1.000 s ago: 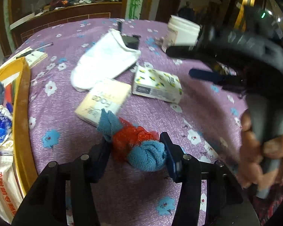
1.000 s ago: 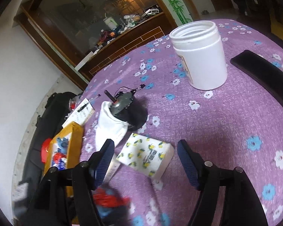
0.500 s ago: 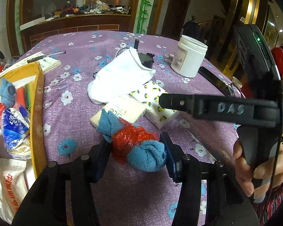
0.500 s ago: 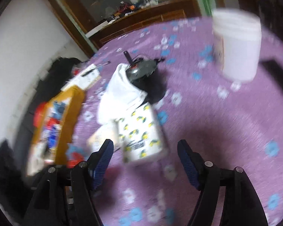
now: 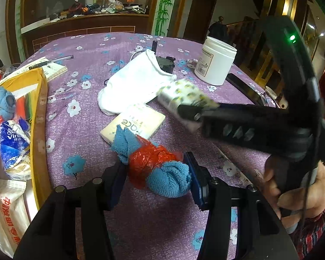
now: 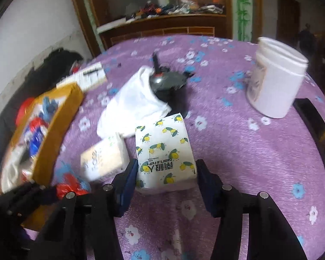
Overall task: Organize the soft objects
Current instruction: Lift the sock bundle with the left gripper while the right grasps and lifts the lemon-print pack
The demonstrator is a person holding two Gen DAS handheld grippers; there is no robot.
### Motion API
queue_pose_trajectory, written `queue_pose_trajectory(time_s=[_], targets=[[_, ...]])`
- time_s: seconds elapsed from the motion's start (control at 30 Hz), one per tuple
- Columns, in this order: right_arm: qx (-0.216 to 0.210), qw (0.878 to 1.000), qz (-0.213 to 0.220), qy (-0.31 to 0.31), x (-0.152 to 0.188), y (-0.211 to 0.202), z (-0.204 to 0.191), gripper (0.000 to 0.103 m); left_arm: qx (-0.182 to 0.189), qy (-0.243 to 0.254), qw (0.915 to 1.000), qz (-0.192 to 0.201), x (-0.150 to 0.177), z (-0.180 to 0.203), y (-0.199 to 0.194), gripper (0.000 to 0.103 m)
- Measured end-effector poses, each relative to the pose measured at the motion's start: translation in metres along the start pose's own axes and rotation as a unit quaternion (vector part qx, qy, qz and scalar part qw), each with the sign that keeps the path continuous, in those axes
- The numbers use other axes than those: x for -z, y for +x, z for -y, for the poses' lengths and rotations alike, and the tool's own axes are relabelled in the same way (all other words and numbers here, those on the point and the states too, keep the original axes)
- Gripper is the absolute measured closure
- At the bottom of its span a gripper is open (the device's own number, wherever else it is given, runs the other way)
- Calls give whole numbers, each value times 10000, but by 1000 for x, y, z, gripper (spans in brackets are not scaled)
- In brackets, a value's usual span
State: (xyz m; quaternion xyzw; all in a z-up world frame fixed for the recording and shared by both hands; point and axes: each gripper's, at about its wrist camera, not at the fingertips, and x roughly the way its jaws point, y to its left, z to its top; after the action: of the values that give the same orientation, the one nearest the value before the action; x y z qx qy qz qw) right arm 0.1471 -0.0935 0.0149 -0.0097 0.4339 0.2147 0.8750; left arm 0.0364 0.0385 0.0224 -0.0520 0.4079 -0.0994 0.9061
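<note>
My left gripper is shut on a blue towel bundle wrapped in red plastic, held just over the purple flowered tablecloth. In the right wrist view my right gripper has its jaws closing on a lemon-print tissue pack, with both pads against its sides. The same pack looks blurred in the left wrist view, at the tip of the right gripper held by a hand. A cream tissue pack and a white sock lie beside it.
A yellow box with soft items and packets stands at the left edge. A white jar, a dark phone, a black device partly under the sock, and a notebook with a pen also sit on the table.
My right gripper swung in over the lemon-print pack, rolled, and its jaws narrowed onto the pack's sides. The left gripper kept its hold on the bundle with little movement.
</note>
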Motion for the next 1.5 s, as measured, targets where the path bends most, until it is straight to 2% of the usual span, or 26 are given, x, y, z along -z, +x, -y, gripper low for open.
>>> queue_pose_trajectory(time_s=[0.2,0.43,0.73,1.5], targets=[[-101,9977,382,557,-6,-23,19,48,39,23,10000,84,0,1,-1,53],[-303,9943,798,632,-9,-49,15,48,10,37,9998,201,-1,1,-5,53],[-311,9941,788,673,-9,-48,12,48,11,83,9993,367,-2,4,-12,53],[-307,9947,725,656,-6,-45,11,48,32,84,9992,395,-2,7,-13,53]])
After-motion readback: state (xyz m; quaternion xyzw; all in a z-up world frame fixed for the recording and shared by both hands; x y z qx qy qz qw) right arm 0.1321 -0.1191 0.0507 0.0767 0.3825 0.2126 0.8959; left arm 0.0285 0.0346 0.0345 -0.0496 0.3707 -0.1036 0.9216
